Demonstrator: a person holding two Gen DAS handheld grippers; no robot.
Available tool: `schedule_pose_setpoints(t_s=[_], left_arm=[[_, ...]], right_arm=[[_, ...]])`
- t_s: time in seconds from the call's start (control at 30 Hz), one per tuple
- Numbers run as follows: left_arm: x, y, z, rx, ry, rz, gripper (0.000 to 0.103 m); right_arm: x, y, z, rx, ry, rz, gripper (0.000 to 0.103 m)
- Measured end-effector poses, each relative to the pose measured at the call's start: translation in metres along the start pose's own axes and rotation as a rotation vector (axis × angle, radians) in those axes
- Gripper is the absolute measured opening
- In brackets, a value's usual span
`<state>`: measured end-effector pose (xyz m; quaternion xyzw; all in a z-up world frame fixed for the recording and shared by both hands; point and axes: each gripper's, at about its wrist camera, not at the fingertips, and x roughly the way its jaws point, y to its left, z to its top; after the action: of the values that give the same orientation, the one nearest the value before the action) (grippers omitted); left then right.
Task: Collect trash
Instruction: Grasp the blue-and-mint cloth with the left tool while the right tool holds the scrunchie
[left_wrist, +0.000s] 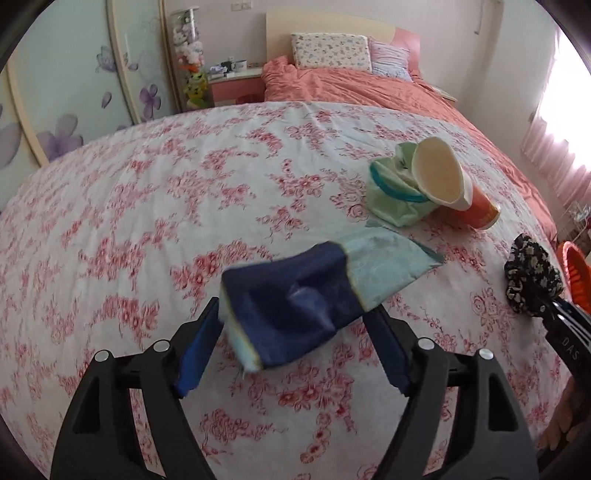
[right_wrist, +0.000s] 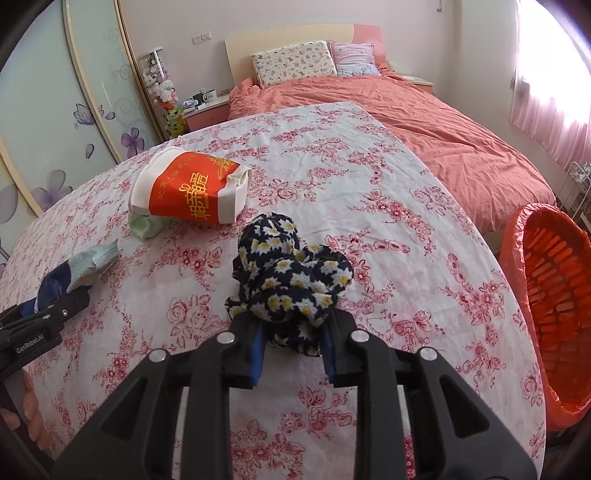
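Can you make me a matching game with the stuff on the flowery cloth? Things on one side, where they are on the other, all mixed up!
Things:
1. daisy cloth
2. paper cup
3. blue sock
4. orange basket

Places:
A. lying on its side on the table
B. beside the table's edge
C. between the wide-open left gripper fingers
D. pinched in the right gripper

Pairs: 1-D, 2-A, 3-C, 4-B

I am reading "GenRobot.AI" in white on the black body of the left gripper (right_wrist: 55, 310). The paper cup (right_wrist: 188, 192) is showing gold Chinese characters on its red band (too warped to make out). "DAS" is showing on the right gripper (left_wrist: 546, 306).
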<state>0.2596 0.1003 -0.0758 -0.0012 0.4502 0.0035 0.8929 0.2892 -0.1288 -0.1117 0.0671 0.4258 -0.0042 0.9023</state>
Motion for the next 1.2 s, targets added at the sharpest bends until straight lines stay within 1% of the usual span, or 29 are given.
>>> schedule_pose_setpoints(t_s=[0.17,0.23,0.27,0.3,0.37,0.4,0.43,0.47,0.5,0.53,0.6,0.67,0.7,0.73,0.8,0.9,0.93,0.97,1.0,1.03,1.07,1.13,1.2], left_arm=[[0.004,-0.009,0.004,0.049,-0.027,0.038,0.076],[0.005,-0.012,0.006,0.067,-0.039,0.038,0.076],[0.005,-0.014,0.007,0.078,-0.046,0.03,0.074],[0.005,-0.015,0.008,0.083,-0.049,0.026,0.063],[0.008,-0.016,0.01,0.087,-0.039,0.008,0.047],[0.009,-0.015,0.011,0.081,-0.036,-0.002,0.041],[0.008,-0.015,0.011,0.077,-0.038,-0.012,0.037],[0.008,-0.015,0.011,0.078,-0.041,-0.017,0.028],[0.008,-0.016,0.011,0.078,-0.041,-0.021,0.023],[0.007,-0.015,0.01,0.073,-0.042,-0.034,0.023],[0.005,-0.015,0.009,0.065,-0.044,-0.051,0.018],[0.001,-0.014,0.007,0.062,-0.054,-0.064,0.017],[-0.001,-0.014,0.006,0.063,-0.059,-0.069,0.012],[-0.003,-0.013,0.005,0.065,-0.065,-0.076,0.011],[-0.005,-0.009,0.004,0.057,-0.068,-0.086,0.01],[-0.008,-0.001,0.0,0.031,-0.053,-0.094,0.01],[-0.01,0.001,-0.002,0.024,-0.052,-0.095,0.013],[-0.013,0.003,-0.005,0.018,-0.052,-0.103,0.027],[-0.016,0.005,-0.008,0.015,-0.056,-0.099,0.05],[-0.019,0.007,-0.01,0.012,-0.065,-0.09,0.059],[-0.025,0.008,-0.012,0.015,-0.084,-0.078,0.066],[-0.028,0.008,-0.009,0.028,-0.097,-0.068,0.067],[-0.028,0.007,-0.002,0.034,-0.109,-0.052,0.075]], right_arm=[[0.0,0.001,0.0,-0.009,-0.001,-0.006,0.026],[0.0,0.001,0.0,-0.011,-0.001,-0.005,0.026],[0.0,0.001,0.0,-0.011,-0.002,-0.005,0.025],[0.0,0.001,0.0,-0.012,-0.002,-0.004,0.024],[-0.002,0.001,-0.001,-0.016,-0.005,0.001,0.02],[-0.002,0.001,-0.001,-0.019,-0.006,0.003,0.019],[-0.003,0.001,-0.001,-0.021,-0.007,0.005,0.019],[-0.004,0.001,-0.001,-0.02,-0.008,0.008,0.018],[-0.006,0.001,-0.001,-0.02,-0.008,0.011,0.018],[-0.007,0.001,-0.001,-0.019,-0.01,0.015,0.017],[-0.01,0.001,0.0,-0.017,-0.013,0.02,0.017],[-0.013,0.001,0.0,-0.017,-0.016,0.025,0.017],[-0.014,0.002,0.0,-0.018,-0.017,0.026,0.017],[-0.014,0.003,0.0,-0.018,-0.018,0.028,0.017],[-0.016,0.005,-0.001,-0.024,-0.02,0.03,0.017],[-0.017,0.006,-0.003,-0.028,-0.019,0.03,0.017],[-0.017,0.006,-0.004,-0.029,-0.018,0.031,0.017],[-0.018,0.006,-0.004,-0.029,-0.017,0.03,0.017],[-0.018,0.005,-0.005,-0.029,-0.016,0.03,0.017],[-0.017,0.005,-0.005,-0.029,-0.014,0.03,0.017],[-0.017,0.005,-0.005,-0.029,-0.013,0.029,0.017],[-0.016,0.005,-0.005,-0.028,-0.01,0.029,0.017],[-0.015,0.004,-0.005,-0.024,-0.005,0.03,0.017]])
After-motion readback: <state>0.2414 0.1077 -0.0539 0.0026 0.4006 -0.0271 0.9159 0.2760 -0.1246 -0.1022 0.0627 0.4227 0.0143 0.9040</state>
